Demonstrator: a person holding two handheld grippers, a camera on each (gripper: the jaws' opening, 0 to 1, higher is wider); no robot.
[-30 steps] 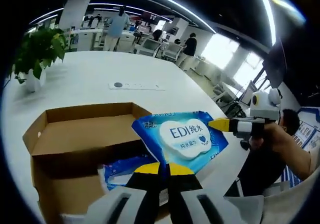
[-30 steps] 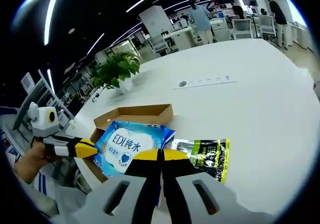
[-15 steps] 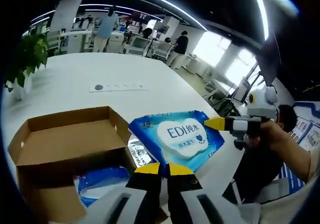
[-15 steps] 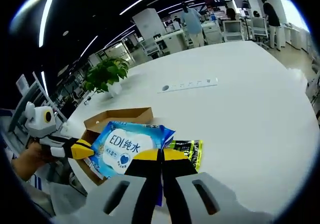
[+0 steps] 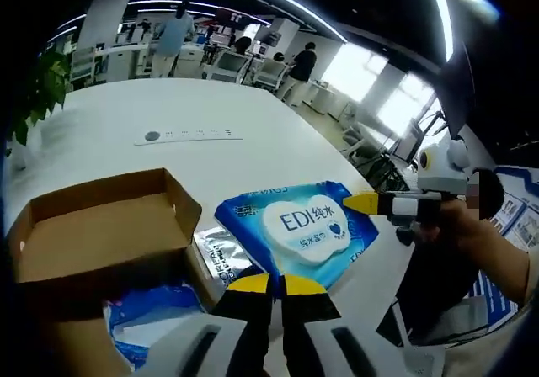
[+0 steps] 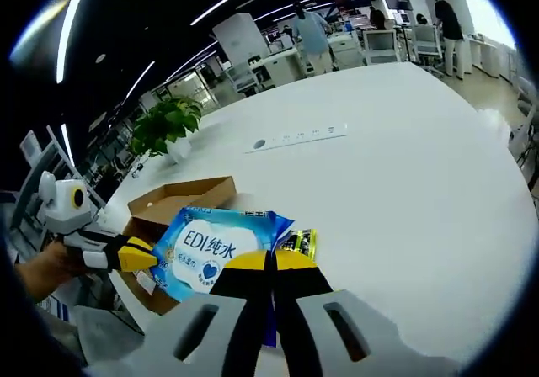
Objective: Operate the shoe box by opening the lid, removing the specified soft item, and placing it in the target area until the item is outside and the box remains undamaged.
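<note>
A blue wet-wipes pack printed "EDI" hangs above the white table, stretched between both grippers. My left gripper is shut on its near edge, and my right gripper is shut on the opposite edge. The right gripper's yellow tip enters the left gripper view from the right; the left one's tip enters the right gripper view from the left. The open cardboard shoe box stands to the left with its lid flaps up, and another blue pack lies inside. The box sits behind the pack.
A dark foil packet lies on the table beside the box, under the pack, also showing as the packet. A potted plant and a power strip stand farther back on the white table. People stand among desks beyond.
Both grippers have carried the wipes pack sideways, away from the box and over the foil packet. The box has slid left in the left gripper view.
</note>
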